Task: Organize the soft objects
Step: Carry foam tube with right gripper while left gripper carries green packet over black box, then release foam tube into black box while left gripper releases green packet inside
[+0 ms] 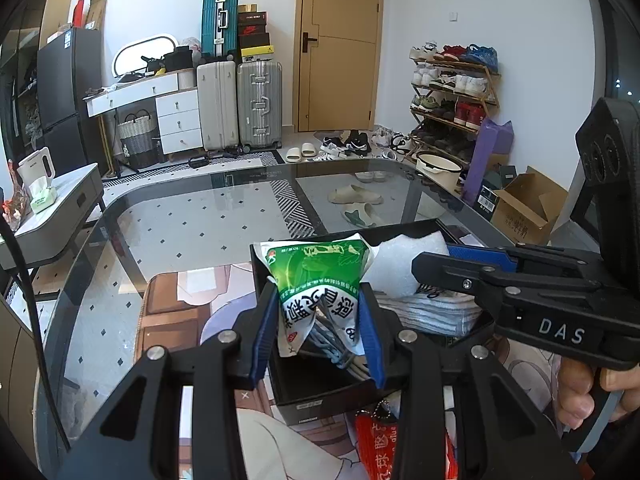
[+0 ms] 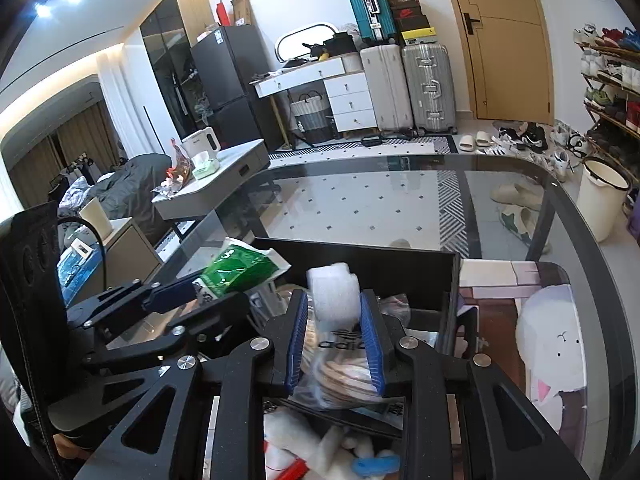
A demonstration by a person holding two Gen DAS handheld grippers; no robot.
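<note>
My left gripper (image 1: 320,300) is shut on a green and white soft packet (image 1: 316,276), held above the black box (image 1: 304,394); the packet also shows in the right wrist view (image 2: 240,266). My right gripper (image 2: 334,300) is shut on a white foam piece (image 2: 334,290) above the box (image 2: 420,268); the foam shows in the left wrist view (image 1: 400,262) too. Inside the box lie folded towels (image 1: 428,308) and a clear bag of cloth (image 2: 340,368).
The box stands on a glass table (image 1: 180,220) with a printed mat (image 1: 176,312). A red packet (image 1: 376,444) lies in front of the box. A white plush cushion (image 2: 548,332) lies to the right. White fluffy items (image 2: 320,448) sit near me.
</note>
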